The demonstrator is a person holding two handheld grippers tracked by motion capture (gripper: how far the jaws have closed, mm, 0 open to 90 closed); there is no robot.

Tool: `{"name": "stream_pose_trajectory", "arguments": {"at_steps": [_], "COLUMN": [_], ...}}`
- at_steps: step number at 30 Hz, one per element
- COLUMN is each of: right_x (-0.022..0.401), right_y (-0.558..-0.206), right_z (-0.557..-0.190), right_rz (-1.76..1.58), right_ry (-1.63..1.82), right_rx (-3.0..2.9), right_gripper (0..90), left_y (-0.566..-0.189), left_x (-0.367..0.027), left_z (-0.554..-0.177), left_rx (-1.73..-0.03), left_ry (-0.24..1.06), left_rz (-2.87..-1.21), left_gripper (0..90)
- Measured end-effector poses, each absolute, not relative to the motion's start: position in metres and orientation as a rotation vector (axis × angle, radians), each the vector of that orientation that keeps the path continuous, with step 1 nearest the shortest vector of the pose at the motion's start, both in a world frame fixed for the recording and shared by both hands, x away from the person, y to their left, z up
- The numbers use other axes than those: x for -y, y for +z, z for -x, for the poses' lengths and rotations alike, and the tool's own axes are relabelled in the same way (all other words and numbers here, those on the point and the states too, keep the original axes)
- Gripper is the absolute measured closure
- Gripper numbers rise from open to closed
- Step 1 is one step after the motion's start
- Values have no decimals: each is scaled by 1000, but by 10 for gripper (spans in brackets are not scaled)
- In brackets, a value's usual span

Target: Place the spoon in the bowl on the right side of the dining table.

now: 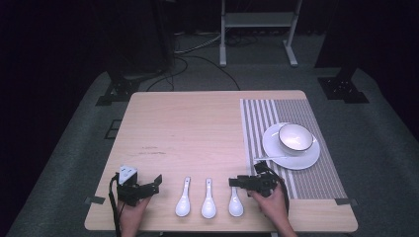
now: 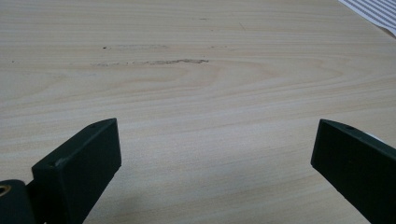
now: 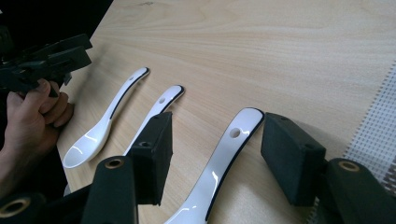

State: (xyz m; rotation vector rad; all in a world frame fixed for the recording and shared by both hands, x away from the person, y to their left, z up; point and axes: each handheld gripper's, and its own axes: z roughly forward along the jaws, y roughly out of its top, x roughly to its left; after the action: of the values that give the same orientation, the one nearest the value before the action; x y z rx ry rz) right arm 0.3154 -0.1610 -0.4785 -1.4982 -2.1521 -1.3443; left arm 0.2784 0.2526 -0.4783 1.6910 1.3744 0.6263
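Three white spoons lie side by side near the table's front edge: a left spoon (image 1: 183, 200) (image 3: 107, 119), a middle spoon (image 1: 208, 200) (image 3: 161, 105) and a right spoon (image 1: 235, 202) (image 3: 224, 158). My right gripper (image 1: 236, 183) (image 3: 217, 126) is low over the right spoon. Its jaws stand apart on either side of the handle, and the pads are not touching it. My left gripper (image 1: 152, 185) (image 2: 215, 135) (image 3: 56, 56) rests to the left of the spoons. It is open over bare wood with nothing between its jaws.
A striped placemat (image 1: 296, 182) (image 2: 373, 9) covers the table's right side. On it stands a white plate (image 1: 291, 159) with a white bowl (image 1: 295, 137) inside. The wooden table (image 1: 188, 128) stretches away behind the spoons. Beyond it are a dark floor and stand legs.
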Motion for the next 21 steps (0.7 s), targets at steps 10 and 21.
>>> {"name": "stream_pose_trajectory", "arguments": {"at_steps": [10,21], "right_x": [155,141], "right_y": [-480,-479], "right_z": [-315,-304], "right_rz": [1509,1545], "right_ry": [-1328,-1332], "right_rx": [2200,2423], "right_gripper": [456,614], "left_y": [-478,-478], "left_x": [-253,-253], "left_z": [-278,-278], "left_rx": [-1374,-1372], "left_ry": [626,626], "left_rz": [-1689,-1690], "left_gripper": [2,2]}}
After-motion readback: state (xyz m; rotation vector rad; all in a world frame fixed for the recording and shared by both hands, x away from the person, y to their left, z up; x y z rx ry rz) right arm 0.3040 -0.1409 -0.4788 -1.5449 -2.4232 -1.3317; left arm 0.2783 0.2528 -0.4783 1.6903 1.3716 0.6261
